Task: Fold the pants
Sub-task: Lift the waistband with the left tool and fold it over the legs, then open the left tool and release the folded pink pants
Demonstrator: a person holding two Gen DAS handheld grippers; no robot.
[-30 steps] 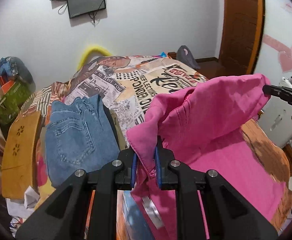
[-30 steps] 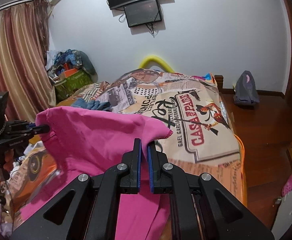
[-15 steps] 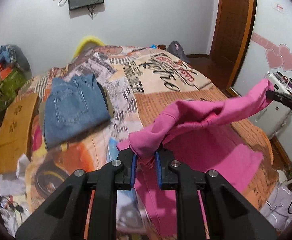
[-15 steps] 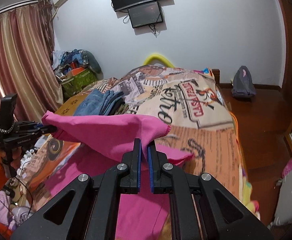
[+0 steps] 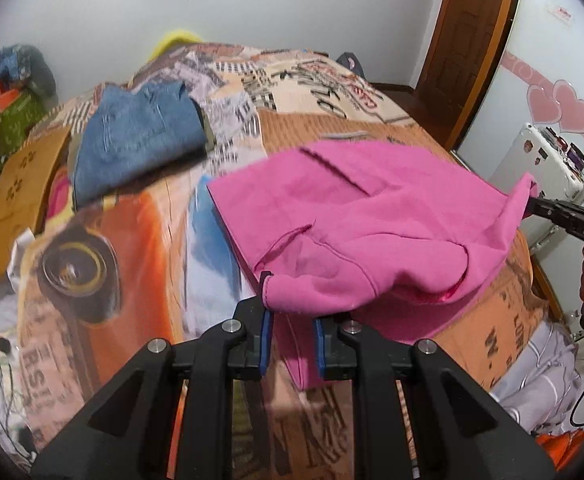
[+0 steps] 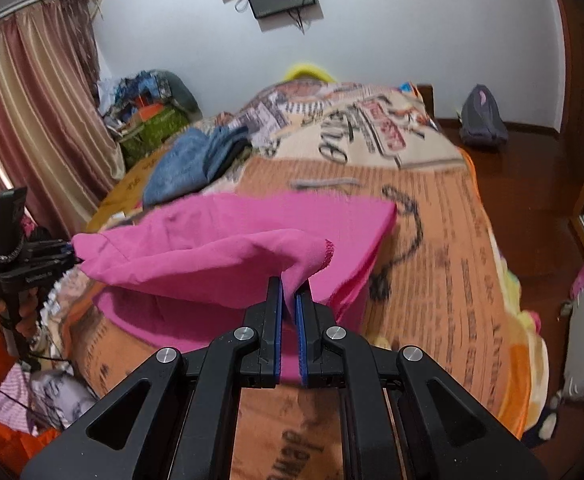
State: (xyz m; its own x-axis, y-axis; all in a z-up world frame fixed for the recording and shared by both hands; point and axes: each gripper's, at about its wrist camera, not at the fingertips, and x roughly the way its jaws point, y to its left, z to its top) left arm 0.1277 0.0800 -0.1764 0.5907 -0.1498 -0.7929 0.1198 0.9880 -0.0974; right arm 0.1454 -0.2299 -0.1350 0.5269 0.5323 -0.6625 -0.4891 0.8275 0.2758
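The pink pants [image 5: 355, 216] lie mostly on the printed bed cover, with their near edge lifted. My left gripper [image 5: 292, 336] holds one near corner; its jaws stand slightly apart with cloth between them. My right gripper [image 6: 288, 308] is shut on the other near corner of the pink pants [image 6: 228, 256]. Each gripper shows in the other's view: the right gripper [image 5: 547, 212] at the right edge, the left gripper [image 6: 62, 250] at the left edge. The held edge sags between them just above the bed.
Folded blue jeans [image 5: 136, 136] lie on the bed [image 5: 92, 240] at the back left; they also show in the right wrist view [image 6: 188, 164]. A wooden door [image 5: 471, 40] and a white case [image 5: 531, 160] stand to the right. Curtains [image 6: 24, 120] and clutter are at the left.
Both grippers have lowered and pulled the pink pants toward the near edge of the bed. The cloth, held high before, now lies mostly spread flat on the cover.
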